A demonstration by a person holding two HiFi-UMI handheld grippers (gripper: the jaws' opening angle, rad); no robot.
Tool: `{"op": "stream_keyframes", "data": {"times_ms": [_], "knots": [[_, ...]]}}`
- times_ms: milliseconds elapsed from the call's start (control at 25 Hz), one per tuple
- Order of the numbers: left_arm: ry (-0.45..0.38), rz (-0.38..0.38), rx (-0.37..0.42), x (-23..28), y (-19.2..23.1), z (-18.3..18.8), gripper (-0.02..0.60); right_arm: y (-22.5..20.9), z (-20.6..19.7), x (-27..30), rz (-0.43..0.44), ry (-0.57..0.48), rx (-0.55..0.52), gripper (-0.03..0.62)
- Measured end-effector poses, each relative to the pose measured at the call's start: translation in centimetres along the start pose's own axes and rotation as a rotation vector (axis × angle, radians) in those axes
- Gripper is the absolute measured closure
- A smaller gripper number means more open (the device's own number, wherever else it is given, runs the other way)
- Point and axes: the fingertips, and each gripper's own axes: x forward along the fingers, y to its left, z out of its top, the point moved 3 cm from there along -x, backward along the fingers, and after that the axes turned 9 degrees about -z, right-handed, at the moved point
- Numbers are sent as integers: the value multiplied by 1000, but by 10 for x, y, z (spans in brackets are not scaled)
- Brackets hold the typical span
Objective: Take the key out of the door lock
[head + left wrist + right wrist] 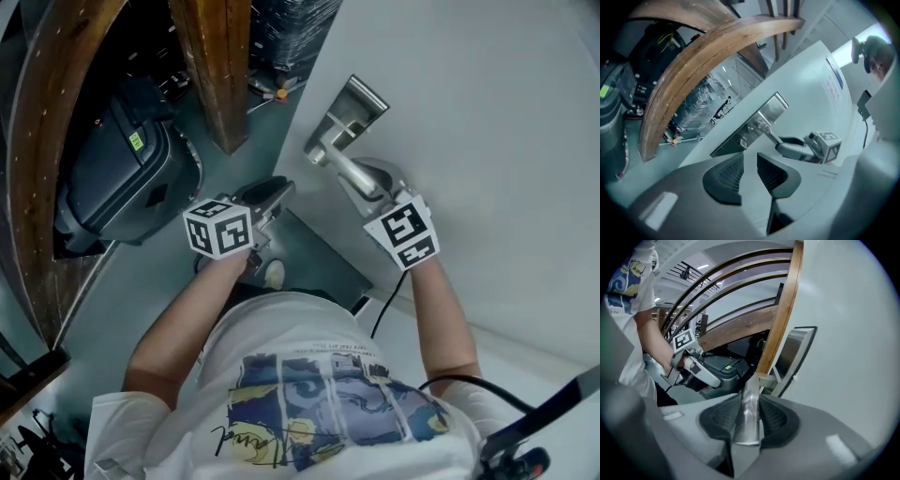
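While the white door (487, 141) has its lever handle (750, 399) clamped in the right gripper (749, 414), the left gripper (750, 171) points toward the lock plate (776, 108), jaws parted and empty. The key (742, 140) sits in the lock near the handle, untouched — gripping and pulling it all remain.

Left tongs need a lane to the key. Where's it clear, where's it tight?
Clear: bare door between left tongs and the key on the lock plate. Tight: the lever beside it, clamped by right tongs.
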Motion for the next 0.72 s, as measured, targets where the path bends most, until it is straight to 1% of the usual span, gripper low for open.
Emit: {"op": "stream_keyframes", "data": {"times_ms": [120,200,280,360,520,720], "knots": [[-94,-9,-117,17,11,4,471,0,1,-1,2,-5,-2,476],[-128,-16,-186,28,20,4,463,0,2,-1,0,-3,-3,476],[-158,-38,-269,38,26,2,452,1,2,-1,-1,-1,-2,477],[-193,-63,-335,45,30,1,440,1,2,-1,0,-1,-2,476],[-246,-109,-413,57,29,2,430,1,3,-1,5,-2,6,476],[-279,-150,-492,70,31,3,431,1,3,-2,4,-2,7,476]]}}
